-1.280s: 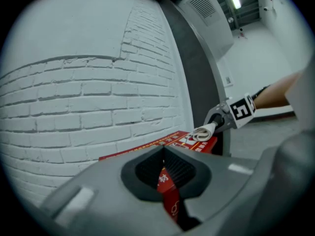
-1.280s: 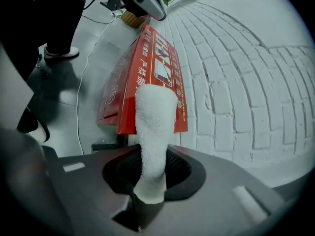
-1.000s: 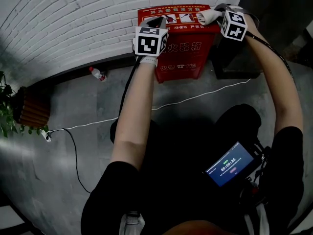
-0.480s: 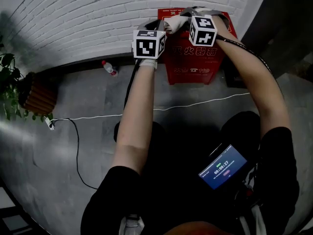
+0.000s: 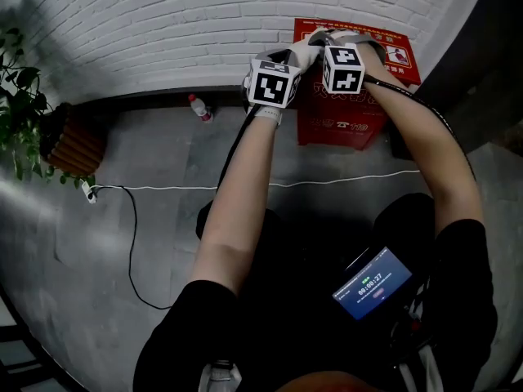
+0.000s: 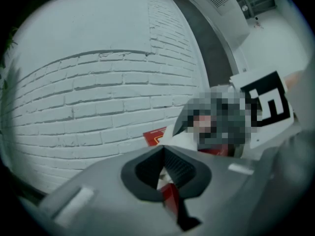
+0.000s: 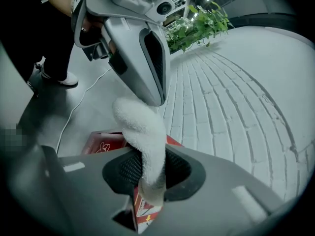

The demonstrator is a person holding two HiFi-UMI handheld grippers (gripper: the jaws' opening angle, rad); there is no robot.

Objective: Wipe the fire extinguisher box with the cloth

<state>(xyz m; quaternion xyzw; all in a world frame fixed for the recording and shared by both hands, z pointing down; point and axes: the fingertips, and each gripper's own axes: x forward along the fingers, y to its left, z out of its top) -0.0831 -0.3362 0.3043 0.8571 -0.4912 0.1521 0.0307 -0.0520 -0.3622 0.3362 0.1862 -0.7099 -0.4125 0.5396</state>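
The red box [image 5: 347,121] stands on the floor's far edge, against the white brick wall [image 5: 163,31]. I have the cloth [image 7: 145,141] over its top, clamped between the jaws of my right gripper [image 7: 147,176]. My left gripper [image 6: 165,173] has its jaws together. It has moved closer since half a second ago, and its tip now touches the cloth's free end. A bottle [image 5: 198,107] lies by the wall, well left of the box.

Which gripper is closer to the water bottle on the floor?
Left. The left gripper is right of the bottle, at the red box's left edge; the right gripper is farther right.
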